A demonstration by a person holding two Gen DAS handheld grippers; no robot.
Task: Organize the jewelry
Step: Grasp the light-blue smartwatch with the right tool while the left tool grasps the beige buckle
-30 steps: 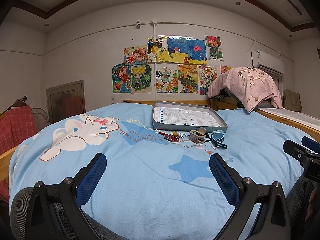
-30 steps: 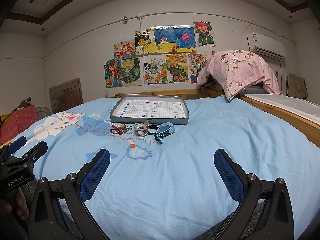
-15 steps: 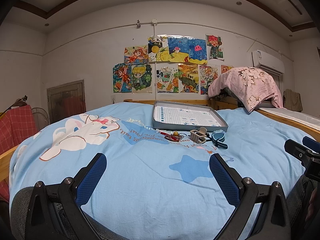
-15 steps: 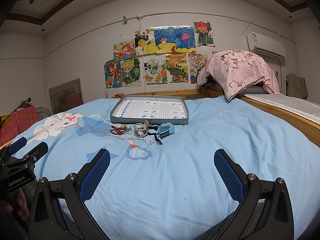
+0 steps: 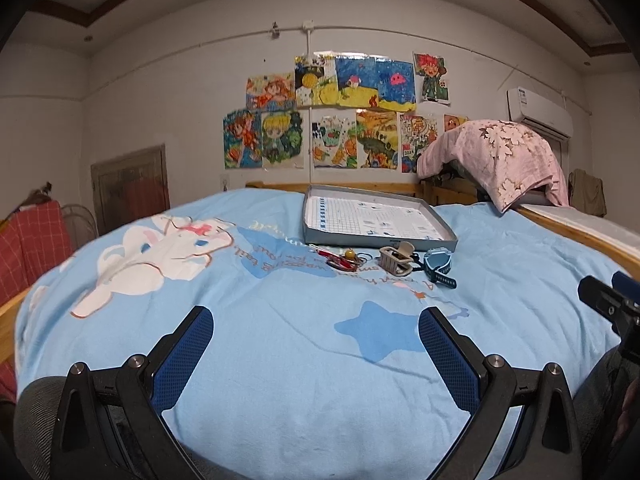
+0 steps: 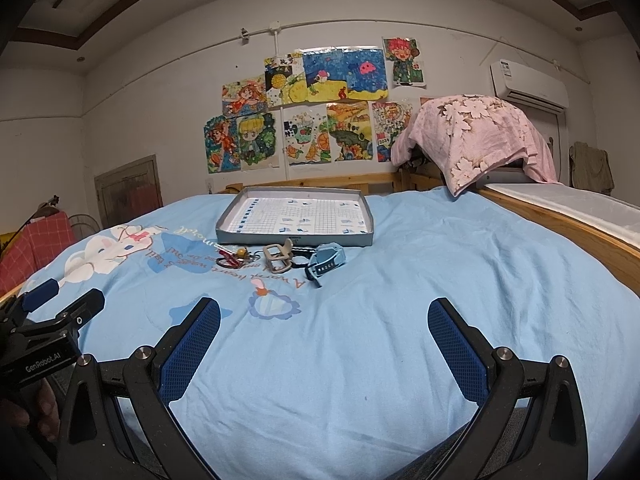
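My left gripper and my right gripper both hang over the near part of the bed, fingers spread wide with nothing between them. The jewelry lies well ahead of me in a little row just in front of the grey tray: a red piece with a yellow bead off the tray's left front corner, a beige watch before the middle of its front wall, and a blue watch just right of that, the two joined by what looks like a dark cord I cannot make out clearly. The tray itself holds nothing yet.

What worries me is the soft quilt: if I press down to pinch a thin strap, the fabric may bunch into my fingers with it. The pieces lie nearly touching, so closing on one could drag its neighbour or snag that cord. The tray's low wall could also catch a dangling strap on the way in.
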